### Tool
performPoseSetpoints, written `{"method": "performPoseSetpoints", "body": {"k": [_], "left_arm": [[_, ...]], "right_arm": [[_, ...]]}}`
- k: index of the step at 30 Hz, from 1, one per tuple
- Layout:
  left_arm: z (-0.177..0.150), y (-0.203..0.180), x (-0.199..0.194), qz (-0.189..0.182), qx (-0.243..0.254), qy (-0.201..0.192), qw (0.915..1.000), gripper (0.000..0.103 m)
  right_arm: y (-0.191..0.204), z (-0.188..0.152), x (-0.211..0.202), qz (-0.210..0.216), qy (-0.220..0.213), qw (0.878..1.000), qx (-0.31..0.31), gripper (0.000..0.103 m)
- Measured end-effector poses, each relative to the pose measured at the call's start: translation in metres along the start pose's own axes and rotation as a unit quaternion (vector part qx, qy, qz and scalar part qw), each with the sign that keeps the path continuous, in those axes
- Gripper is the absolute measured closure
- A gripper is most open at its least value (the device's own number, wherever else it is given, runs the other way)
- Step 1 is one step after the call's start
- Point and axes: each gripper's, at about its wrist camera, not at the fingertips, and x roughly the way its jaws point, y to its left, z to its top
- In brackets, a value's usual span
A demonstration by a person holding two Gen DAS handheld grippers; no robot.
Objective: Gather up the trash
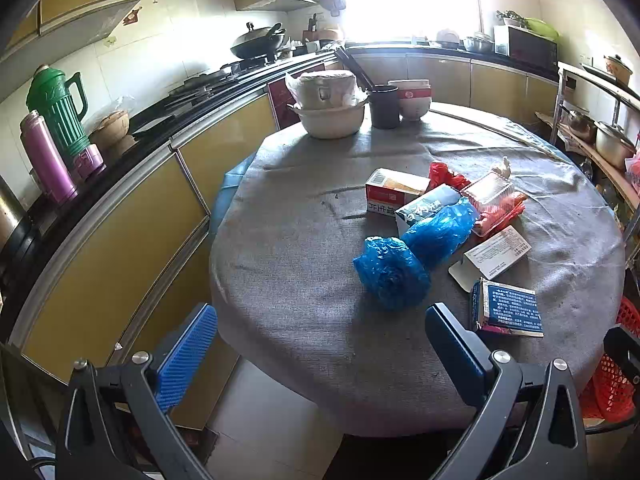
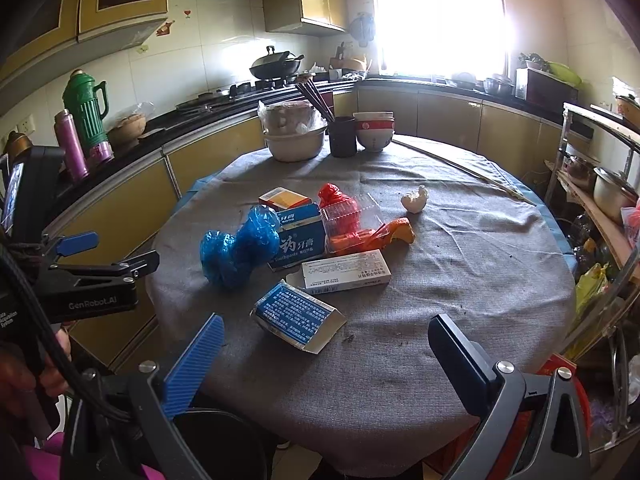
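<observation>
You are holding the left tool [image 1: 320, 344] and the right tool [image 2: 326, 354] wide open, gripping nothing, over the near edge of a round tabletop [image 2: 460, 264] draped in grey cloth. The trash is lying toward twelve o'clock from the right tool: blue bags [image 2: 236, 246], a toothpaste box [image 2: 298, 240], a white carton [image 2: 346, 272] and a blue-labelled box [image 2: 296, 316]. A kitchen counter [image 2: 168, 128] is curving round at ten o'clock, and a window [image 2: 440, 12] is glaring at one.
</observation>
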Motion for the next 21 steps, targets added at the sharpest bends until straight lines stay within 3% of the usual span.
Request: {"method": "performPoseSetpoints", "body": {"k": [12,17,21], "left_arm": [[0.0,0.005,0.017,-0.009,-0.005,0.019,0.9998,0.0],[0.011,0.025,0.042,-0.069,-0.029,0.045,0.9962,0.0],[0.024,0.037,0.066,-0.135,-0.042,0.068,0.9877,0.0]], "right_arm": [[-0.005,0.001,0.021,0.006,0.023,1.0,-0.013,0.0],[-0.009,0.007,0.052,0.04,0.029,0.998,-0.029,0.0],[-0.007,0.011,0.084,0.068,0.041,0.995,-0.053,0.0]]}}
